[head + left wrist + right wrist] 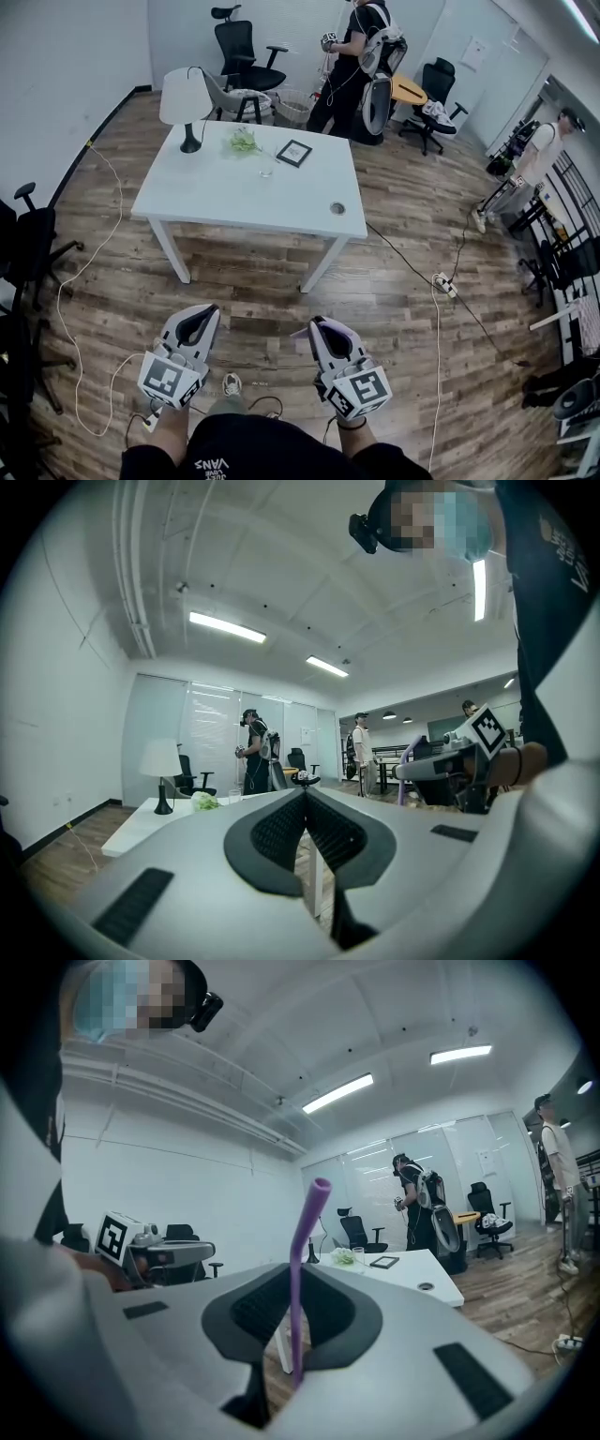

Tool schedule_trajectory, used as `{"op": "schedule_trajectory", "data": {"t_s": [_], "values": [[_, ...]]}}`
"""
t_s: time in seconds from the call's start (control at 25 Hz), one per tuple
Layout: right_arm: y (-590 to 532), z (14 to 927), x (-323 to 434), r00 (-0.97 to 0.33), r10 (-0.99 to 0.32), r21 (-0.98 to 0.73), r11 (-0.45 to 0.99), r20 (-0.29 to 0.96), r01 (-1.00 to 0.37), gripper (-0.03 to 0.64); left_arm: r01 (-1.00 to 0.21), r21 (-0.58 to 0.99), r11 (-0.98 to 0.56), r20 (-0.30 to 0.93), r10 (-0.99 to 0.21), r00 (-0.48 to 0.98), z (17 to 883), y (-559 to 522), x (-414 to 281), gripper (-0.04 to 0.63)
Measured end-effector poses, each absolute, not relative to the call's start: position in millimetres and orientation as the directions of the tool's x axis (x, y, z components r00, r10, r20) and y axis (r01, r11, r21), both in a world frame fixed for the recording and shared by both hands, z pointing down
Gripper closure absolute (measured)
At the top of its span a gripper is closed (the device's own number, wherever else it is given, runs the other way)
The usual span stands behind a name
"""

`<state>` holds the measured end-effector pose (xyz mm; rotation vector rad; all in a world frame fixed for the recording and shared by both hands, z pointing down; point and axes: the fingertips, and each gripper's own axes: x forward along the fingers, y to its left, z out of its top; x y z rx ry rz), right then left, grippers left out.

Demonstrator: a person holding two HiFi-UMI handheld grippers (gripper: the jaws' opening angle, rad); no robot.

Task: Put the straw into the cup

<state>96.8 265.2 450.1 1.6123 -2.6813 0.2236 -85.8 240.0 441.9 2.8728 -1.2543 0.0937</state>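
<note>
Well short of table [225,202]: right gripper [322,326] clamped on purple straw [304,1232], kept upright, likely for dropping into cup [267,169]; left gripper [197,319] closed, empty, spare.

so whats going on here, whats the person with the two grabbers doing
A person stands back from the white table with tongs in each hand. The right tongs are shut on a purple straw, held upright. The left tongs are shut with nothing in them. The clear cup stands on the table beside a small plant, and the straw is not yet in it.
</note>
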Motion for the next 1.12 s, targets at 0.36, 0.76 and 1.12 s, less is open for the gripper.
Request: {"op": "schedule_trajectory", "data": {"t_s": [0.36,0.76,1.12], "values": [[213.1,444.7,60.0,-0.438,-0.897,-0.112,0.430,0.061,-0.896,0.575,-0.707,-0.024,-0.707,0.045,-0.707,0.706,439.9,185.6,-121.2,0.584],[185.3,442.2,34.8,-0.387,-0.920,-0.102,0.380,0.063,-0.919,0.575,-0.667,-0.028,-0.744,0.041,-0.668,0.743,440.5,147.5,-145.3,0.584],[171.4,447.0,42.5,-0.369,-0.927,-0.105,0.361,0.071,-0.926,0.575,-0.659,-0.003,-0.752,0.037,-0.659,0.751,446.2,125.9,-139.5,0.584]]}}
